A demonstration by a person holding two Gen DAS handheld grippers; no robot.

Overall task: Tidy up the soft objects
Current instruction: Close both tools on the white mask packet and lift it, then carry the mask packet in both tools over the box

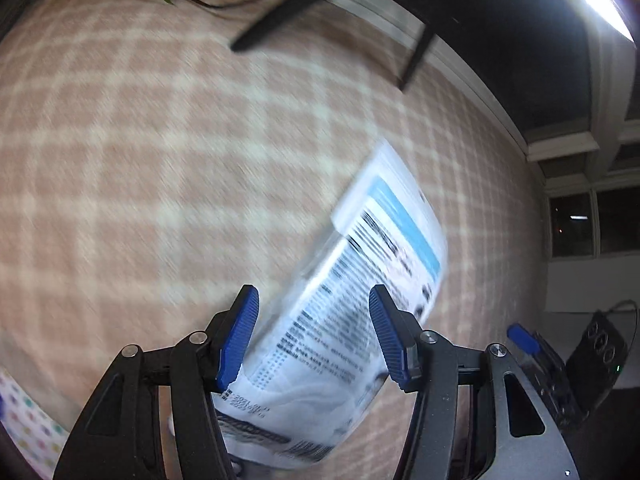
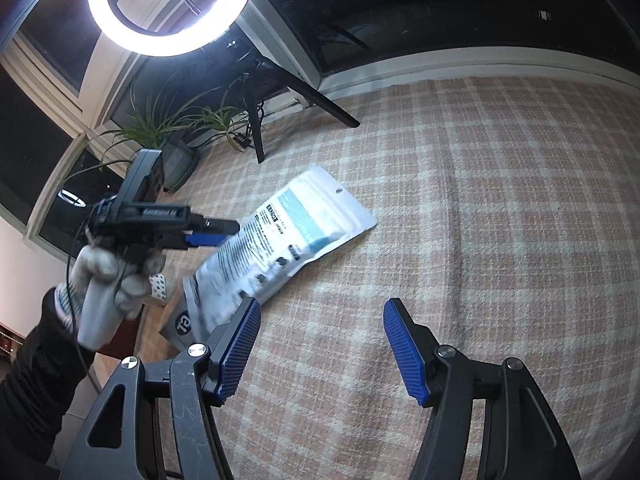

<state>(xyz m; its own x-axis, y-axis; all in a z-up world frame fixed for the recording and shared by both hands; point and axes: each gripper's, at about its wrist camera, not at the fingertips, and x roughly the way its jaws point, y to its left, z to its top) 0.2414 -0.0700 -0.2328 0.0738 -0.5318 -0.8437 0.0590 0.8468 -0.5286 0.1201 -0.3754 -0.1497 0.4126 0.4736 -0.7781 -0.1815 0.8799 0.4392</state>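
A soft white plastic pouch [image 1: 352, 320] with a blue label and black print lies on the pink plaid cloth [image 1: 160, 160]. In the left wrist view it sits between the wide-open jaws of my left gripper [image 1: 314, 336], blurred by motion. In the right wrist view the pouch [image 2: 280, 240] lies on the cloth [image 2: 480, 200], and the left gripper [image 2: 216, 232], held by a gloved hand, is over the pouch's left edge. My right gripper [image 2: 320, 352] is open and empty, just right of the pouch's near end.
A ring light [image 2: 172, 8] on a black tripod [image 2: 296, 92] stands at the cloth's far edge beside a potted plant [image 2: 168, 128]. Dark windows line the back. A dotted item [image 2: 160, 284] and a grey packet [image 2: 180, 324] lie at the cloth's left edge.
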